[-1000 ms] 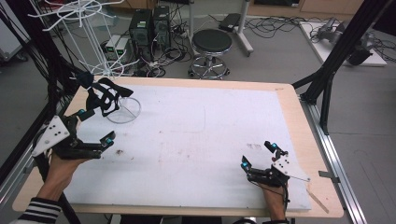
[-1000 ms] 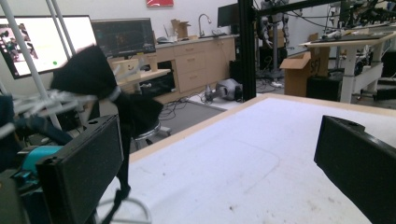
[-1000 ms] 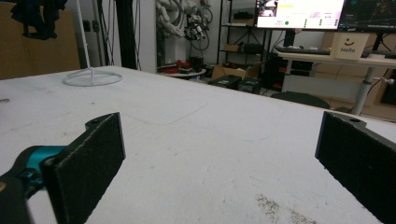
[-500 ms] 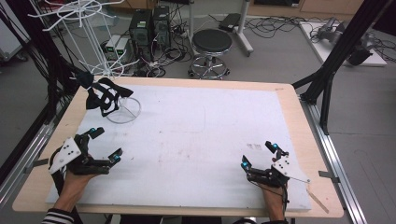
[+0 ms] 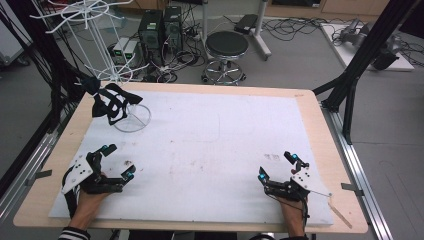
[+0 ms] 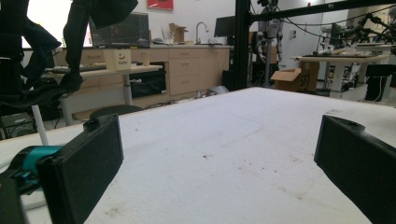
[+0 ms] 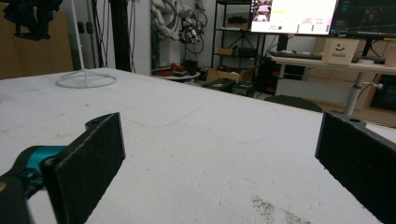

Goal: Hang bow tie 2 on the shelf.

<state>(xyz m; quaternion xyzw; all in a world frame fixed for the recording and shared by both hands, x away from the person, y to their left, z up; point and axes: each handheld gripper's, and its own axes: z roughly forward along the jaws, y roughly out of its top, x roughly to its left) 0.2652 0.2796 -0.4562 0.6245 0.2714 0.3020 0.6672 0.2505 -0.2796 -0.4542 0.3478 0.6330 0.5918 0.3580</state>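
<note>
A white wire rack point(image 5: 95, 20) stands on a ring base point(image 5: 131, 118) at the table's far left, and a black strappy item point(image 5: 111, 103) hangs from it. In the left gripper view that black item point(image 6: 42, 56) hangs at the upper left. My left gripper point(image 5: 119, 161) rests open on the white mat point(image 5: 210, 145) near the front left, jaws wide apart with nothing between them. At the front right my right gripper point(image 5: 276, 166) also sits open and empty on the mat. The rack's ring base point(image 7: 86, 78) lies far off in the right gripper view.
A wooden table edge point(image 5: 327, 150) frames the mat. Black frame posts point(image 5: 350, 90) stand at the right corner. Behind the table are a black stool point(image 5: 226, 47) and computer towers point(image 5: 161, 27) on the floor. Faint stains point(image 5: 272, 157) mark the mat.
My left gripper has moved back from near the rack toward the front left edge of the mat. The right gripper has stayed in place.
</note>
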